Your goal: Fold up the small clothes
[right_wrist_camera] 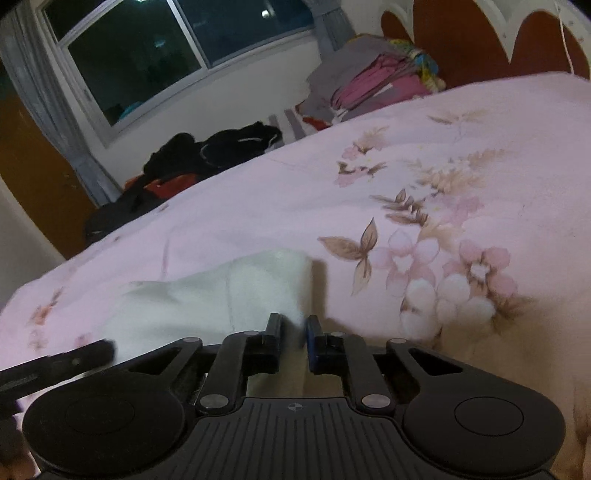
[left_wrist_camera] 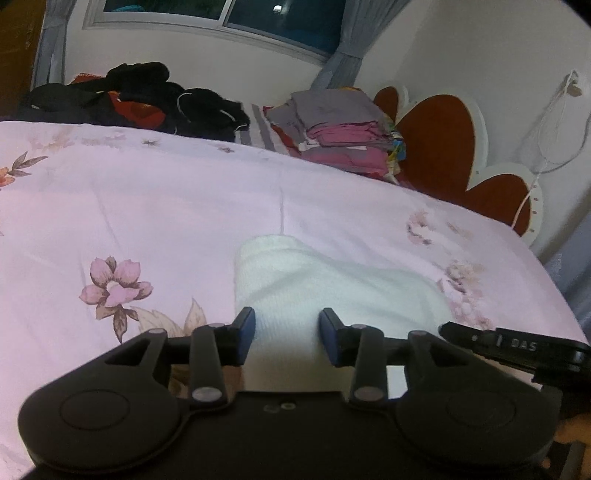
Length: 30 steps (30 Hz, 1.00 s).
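The bed (left_wrist_camera: 155,206) takes up nearly everything here, its pink flowered cover spread flat, and that flat stretch is the work surface. Behind it runs the window (left_wrist_camera: 221,14), dark outside, with curtains at each side. Off at the far edge sits a heap of dark clothes (left_wrist_camera: 155,96), loose and unsorted, probably waiting their turn. Next to it, by the red headboard (left_wrist_camera: 439,136), a neat stack (left_wrist_camera: 340,129) of grey and pink pieces, so I'd guess finished work goes there, out of the way.

Now the piece in play: a small white garment (left_wrist_camera: 314,280), knitted by the look of it, lying on the cover right at the near edge, between the two tools. One end looks rounded and doubled over, though what it is exactly I can't tell.

Left gripper (left_wrist_camera: 287,334): fingers spread wide, the white cloth passing between them, blue pads clear of it on both sides. It seems poised to take the near edge, not gripping yet.

Right gripper (right_wrist_camera: 294,334): jaws drawn close, a corner of the white cloth caught in the narrow gap, so it's pinching that corner. Its tip shows in the left view, just beside the garment.

One corner held, the other about to be taken: that reads as setting up for a fold away from the edge.
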### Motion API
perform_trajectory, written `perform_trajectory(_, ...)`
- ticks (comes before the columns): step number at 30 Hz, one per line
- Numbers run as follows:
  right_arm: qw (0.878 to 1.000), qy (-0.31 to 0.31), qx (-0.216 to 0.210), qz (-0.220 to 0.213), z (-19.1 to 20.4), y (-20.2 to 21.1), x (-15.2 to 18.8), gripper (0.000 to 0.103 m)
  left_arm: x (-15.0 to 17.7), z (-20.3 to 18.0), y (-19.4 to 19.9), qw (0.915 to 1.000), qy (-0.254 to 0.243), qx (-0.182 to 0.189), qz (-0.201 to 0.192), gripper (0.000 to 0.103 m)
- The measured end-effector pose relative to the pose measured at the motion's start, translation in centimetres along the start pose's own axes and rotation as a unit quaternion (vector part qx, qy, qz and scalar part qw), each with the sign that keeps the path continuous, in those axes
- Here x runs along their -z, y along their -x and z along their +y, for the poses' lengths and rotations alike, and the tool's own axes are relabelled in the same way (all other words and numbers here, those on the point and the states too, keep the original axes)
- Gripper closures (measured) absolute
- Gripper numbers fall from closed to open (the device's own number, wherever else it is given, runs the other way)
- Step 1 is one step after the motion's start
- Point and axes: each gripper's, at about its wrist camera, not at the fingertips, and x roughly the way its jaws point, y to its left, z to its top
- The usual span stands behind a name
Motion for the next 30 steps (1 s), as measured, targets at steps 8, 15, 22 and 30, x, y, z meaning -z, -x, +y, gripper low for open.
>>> perform_trajectory(8, 0.998, 0.01, -0.053, 0.017, 0.9, 7.0, 3.5, 0.061, 3.1, 0.7, 5.5, 0.9999, -0.008, 0.011, 0.001, 0.067)
perform_trajectory(15, 0.996, 0.021, -0.053, 0.07, 1.5, 9.2, 8.6, 0.062, 7.7, 0.5, 8.6, 0.9991, -0.012, 0.017, 0.038, 0.067)
perform_trajectory(22, 0.995, 0.045, -0.036, 0.086, 2.2, 10.6, 10.8, 0.088, 10.2, 0.3, 8.7, 0.998, -0.001, 0.022, 0.059, 0.07)
perform_trajectory(30, 0.995, 0.067, -0.003, 0.073, 2.4, 11.5, 11.5, 0.098, 10.5, -0.8, 9.0, 0.9976, -0.009, 0.025, 0.065, 0.069)
